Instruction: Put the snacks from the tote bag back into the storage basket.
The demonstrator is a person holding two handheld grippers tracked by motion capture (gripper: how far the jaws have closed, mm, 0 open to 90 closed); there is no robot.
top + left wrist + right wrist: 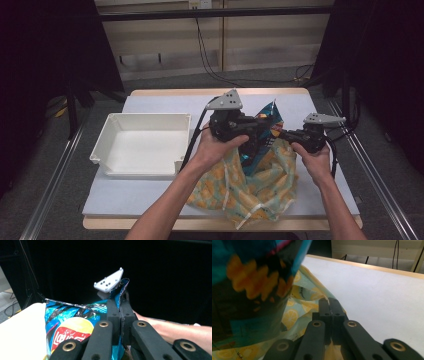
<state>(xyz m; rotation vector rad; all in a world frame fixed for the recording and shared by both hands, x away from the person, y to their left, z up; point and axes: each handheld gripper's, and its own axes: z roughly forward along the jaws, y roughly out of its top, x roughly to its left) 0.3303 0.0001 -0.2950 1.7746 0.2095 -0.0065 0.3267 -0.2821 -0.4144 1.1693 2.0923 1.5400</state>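
White tray (pixel 142 145) blocks the bench (pixel 165 102) at 9 o'clock of the chip bag (pixel 267 125). Lemon-print cloth bag (pixel 260 187) heaped at 6. Bare bench at 12 o'clock, passable.
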